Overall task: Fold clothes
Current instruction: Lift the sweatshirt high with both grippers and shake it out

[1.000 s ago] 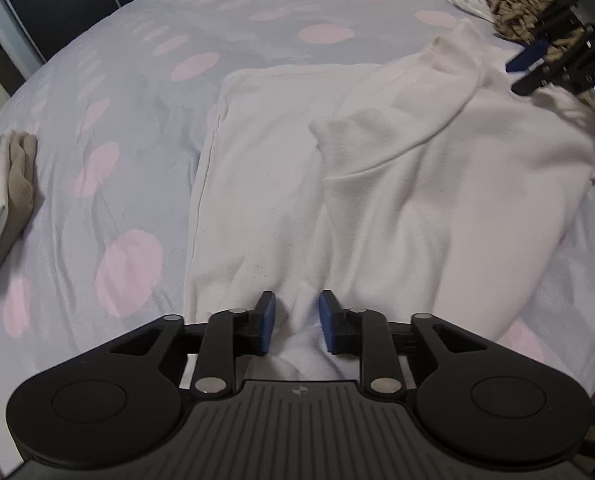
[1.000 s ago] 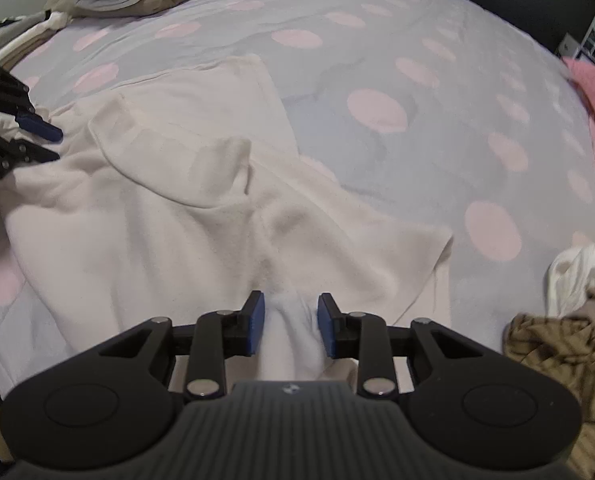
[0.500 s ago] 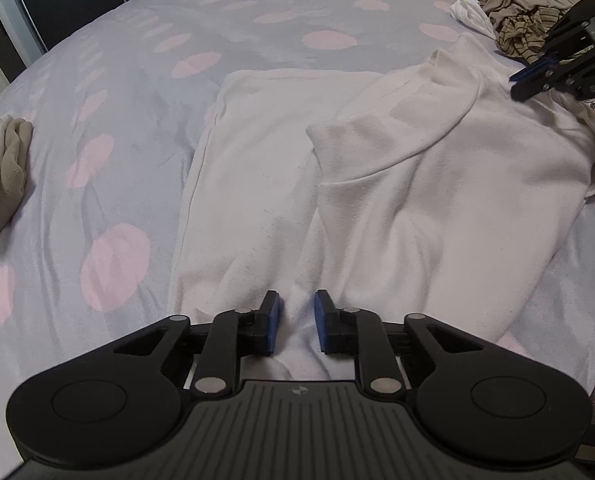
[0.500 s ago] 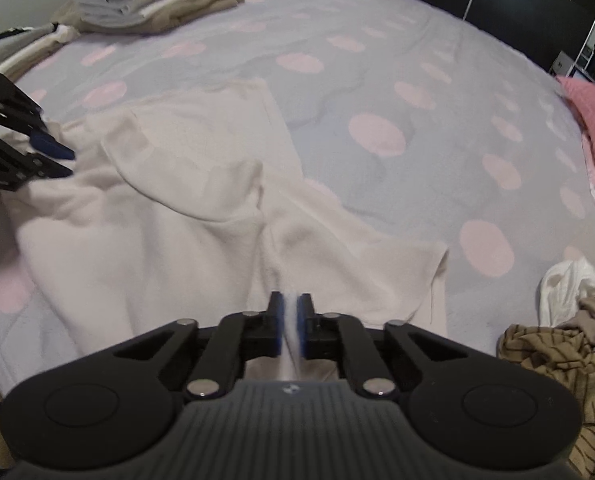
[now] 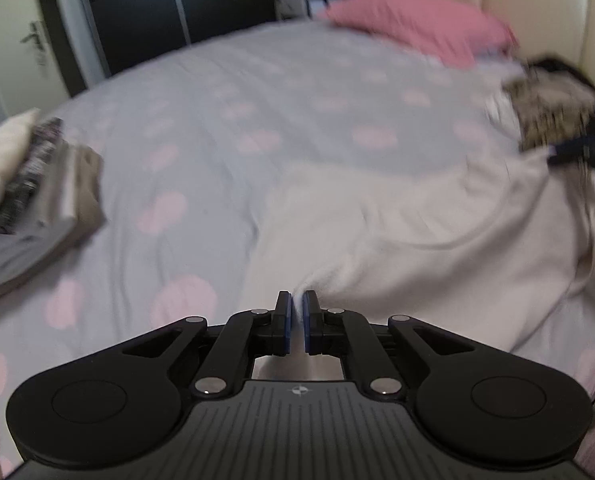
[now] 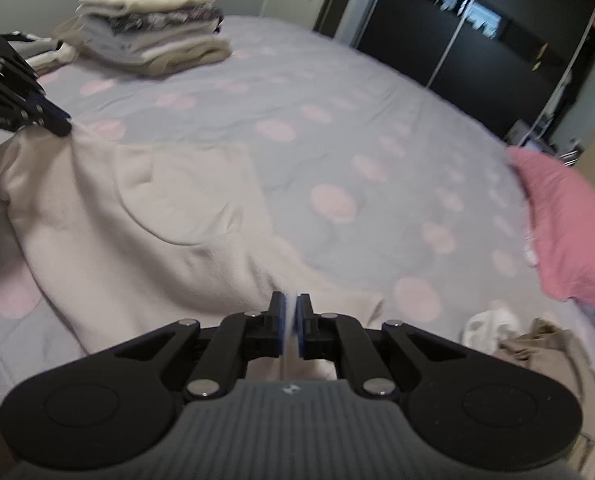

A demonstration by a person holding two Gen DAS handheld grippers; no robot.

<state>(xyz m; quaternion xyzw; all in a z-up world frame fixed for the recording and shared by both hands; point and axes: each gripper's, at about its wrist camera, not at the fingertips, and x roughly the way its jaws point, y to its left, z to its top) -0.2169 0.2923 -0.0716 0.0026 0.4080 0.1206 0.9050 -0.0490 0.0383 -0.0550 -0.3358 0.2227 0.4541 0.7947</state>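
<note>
Both claws higher (one cream garment pinched)

bed with grey, pink-dotted cover; dark sliding wardrobe doors; cream padded headboard; dim light.

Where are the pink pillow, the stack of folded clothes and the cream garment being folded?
pink pillow [image 6: 569, 232], right wrist view, on its flat top side.
stack of folded clothes [image 6: 153, 28], right wrist view, on its middle layers.
cream garment [image 5: 417, 240], left wrist view, on its spread body.
</note>
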